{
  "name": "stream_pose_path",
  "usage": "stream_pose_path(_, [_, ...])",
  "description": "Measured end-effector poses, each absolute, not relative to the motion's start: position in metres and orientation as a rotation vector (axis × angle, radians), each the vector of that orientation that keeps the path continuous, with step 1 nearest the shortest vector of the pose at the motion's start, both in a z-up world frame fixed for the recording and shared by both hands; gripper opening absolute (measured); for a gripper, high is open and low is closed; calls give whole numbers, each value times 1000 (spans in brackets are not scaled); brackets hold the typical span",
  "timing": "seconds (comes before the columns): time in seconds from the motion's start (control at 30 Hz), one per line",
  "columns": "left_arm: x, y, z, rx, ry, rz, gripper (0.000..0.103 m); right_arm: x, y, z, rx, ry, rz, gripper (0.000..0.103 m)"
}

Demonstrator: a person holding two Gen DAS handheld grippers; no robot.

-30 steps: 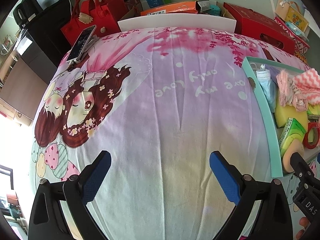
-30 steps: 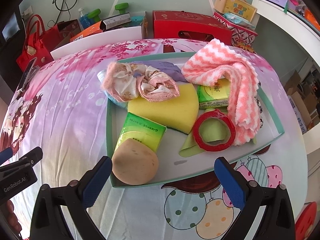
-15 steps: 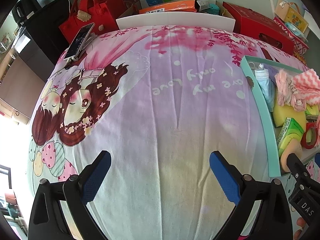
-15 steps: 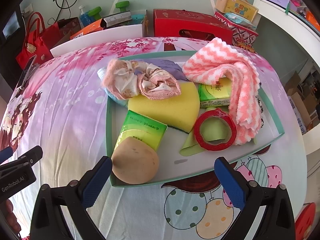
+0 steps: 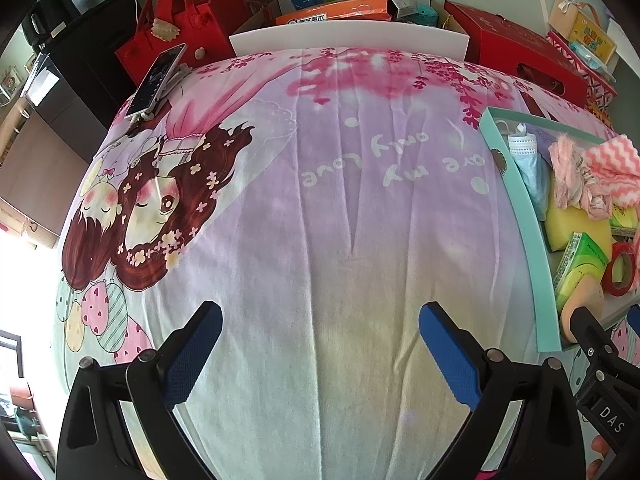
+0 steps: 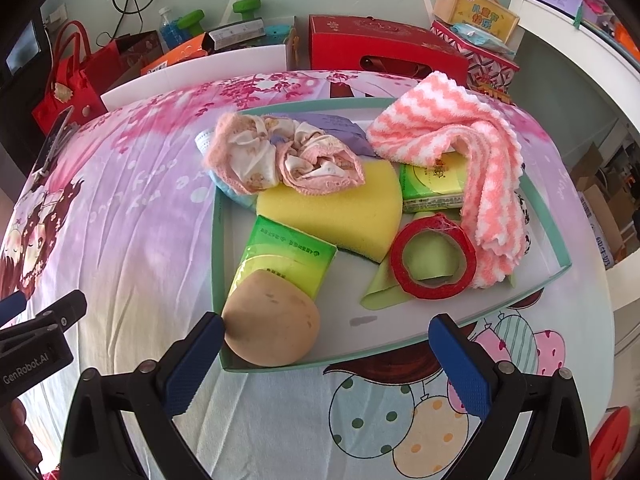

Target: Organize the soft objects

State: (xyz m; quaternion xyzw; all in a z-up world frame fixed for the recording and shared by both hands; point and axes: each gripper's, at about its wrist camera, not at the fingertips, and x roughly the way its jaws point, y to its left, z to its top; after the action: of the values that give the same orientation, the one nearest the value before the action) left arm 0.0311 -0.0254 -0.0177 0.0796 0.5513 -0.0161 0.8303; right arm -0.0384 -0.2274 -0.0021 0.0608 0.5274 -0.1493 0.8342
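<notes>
1. Soft objects sit heaped in the green tray [image 6: 218, 216] on the worktop: pink striped towel [image 6: 472, 152], yellow sponge [image 6: 340, 212], crumpled cloth [image 6: 280, 156], tan puff [image 6: 272, 320]; this heap fits sorting pending or already gathered.
2. Right gripper [image 6: 326, 356] hangs at the tray's near edge, fingers wide, holding nothing; left gripper [image 5: 320, 352], equally wide, over bare cloth.
3. For any pick, I'd close gently on one item, clear of the red tape roll [image 6: 434, 258].
</notes>
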Motion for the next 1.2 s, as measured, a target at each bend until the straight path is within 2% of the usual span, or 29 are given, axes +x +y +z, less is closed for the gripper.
stream_pose_path(1.2, [33,-25,-20,150,1190,-54,99,-36,-227,-7,122,1135,-318,103])
